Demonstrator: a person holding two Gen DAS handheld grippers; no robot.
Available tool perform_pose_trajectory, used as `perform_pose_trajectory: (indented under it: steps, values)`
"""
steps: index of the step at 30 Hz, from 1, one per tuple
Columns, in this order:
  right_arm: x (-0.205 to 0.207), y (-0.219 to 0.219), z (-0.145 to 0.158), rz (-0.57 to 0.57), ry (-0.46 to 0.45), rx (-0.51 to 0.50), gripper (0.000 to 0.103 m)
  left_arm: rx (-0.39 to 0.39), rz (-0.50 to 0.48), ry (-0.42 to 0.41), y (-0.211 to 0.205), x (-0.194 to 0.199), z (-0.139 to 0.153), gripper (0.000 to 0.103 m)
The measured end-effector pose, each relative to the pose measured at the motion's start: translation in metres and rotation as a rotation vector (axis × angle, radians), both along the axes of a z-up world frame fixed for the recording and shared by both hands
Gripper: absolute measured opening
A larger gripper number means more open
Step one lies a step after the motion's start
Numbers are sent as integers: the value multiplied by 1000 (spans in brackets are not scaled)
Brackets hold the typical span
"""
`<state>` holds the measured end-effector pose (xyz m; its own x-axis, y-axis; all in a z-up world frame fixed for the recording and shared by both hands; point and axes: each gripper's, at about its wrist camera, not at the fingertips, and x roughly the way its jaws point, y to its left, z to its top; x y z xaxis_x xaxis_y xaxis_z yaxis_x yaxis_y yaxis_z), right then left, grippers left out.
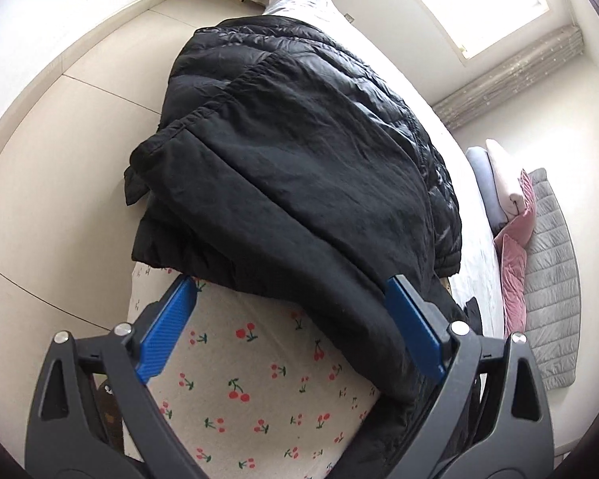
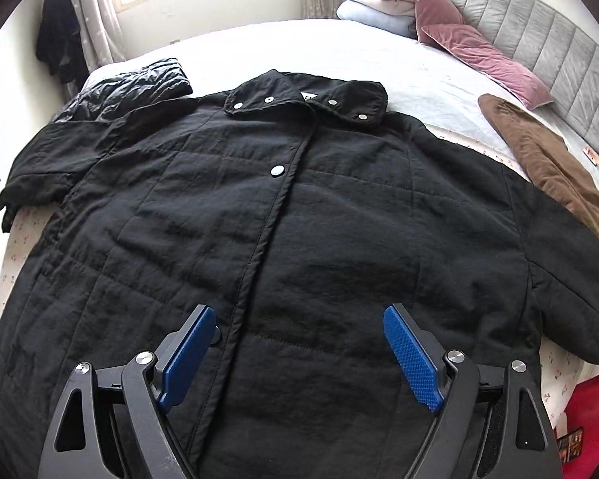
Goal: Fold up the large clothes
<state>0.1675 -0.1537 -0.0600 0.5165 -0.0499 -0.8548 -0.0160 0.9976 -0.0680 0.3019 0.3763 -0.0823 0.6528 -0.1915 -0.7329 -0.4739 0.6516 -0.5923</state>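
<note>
A large black quilted jacket (image 2: 283,215) lies face up and spread flat on the bed, collar toward the far side, snap front closed. My right gripper (image 2: 299,315) is open and empty, hovering over the jacket's lower front near the hem. In the left wrist view the same jacket (image 1: 299,167) shows from its side, its sleeve edge hanging over the cherry-print sheet (image 1: 251,391). My left gripper (image 1: 293,283) is open and empty, just short of the jacket's edge at the bed side.
A shiny black puffer garment (image 2: 139,80) lies at the far left of the bed, a brown garment (image 2: 551,159) at the right. Pink cushions (image 2: 479,52) and folded pillows lean on the grey headboard (image 2: 539,28). Beige floor (image 1: 60,159) lies beside the bed.
</note>
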Motion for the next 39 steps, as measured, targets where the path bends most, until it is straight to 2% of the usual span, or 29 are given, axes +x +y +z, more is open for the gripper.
perform_pose_trajectory:
  steps: [2,3,5,6,7,10,15,20,23,28,31,35,36,38,39]
  values:
    - [-2,0,1,2,-4,7,87,-19,28,-3,9,4,-4,92]
    - [-1,-1,1,1,-3,11,87,-25,46,-11,12,5,-4,83]
    - [0,-2,0,-1,-1,17,87,-30,72,-24,18,7,-4,60]
    - [0,-3,0,-6,0,21,87,-30,74,-31,19,8,-2,28]
    - [0,-4,0,-10,-1,25,87,-18,74,-34,20,9,1,9]
    - [1,-7,0,-18,-4,37,87,63,66,-99,15,8,27,7]
    - [2,-12,-1,-29,0,62,87,239,-21,-300,-31,2,103,7]
    - [3,-15,1,-32,-15,90,87,319,-222,-502,-113,-9,171,6]
    - [4,-20,1,-45,-16,123,87,353,-367,-570,-169,-13,194,6]
    - [6,-27,-1,-59,-16,156,87,381,-586,-605,-253,-23,195,6]
    - [7,-31,-2,-69,-17,170,87,364,-697,-594,-301,-25,179,6]
    - [10,-37,-5,-86,-17,198,87,309,-793,-559,-345,-29,147,7]
    - [10,-38,-7,-91,-15,202,87,311,-849,-545,-360,-31,134,9]
    - [11,-42,-9,-94,-12,207,87,316,-956,-510,-379,-36,116,21]
    - [11,-44,-9,-94,-11,207,87,319,-1012,-489,-385,-41,109,31]
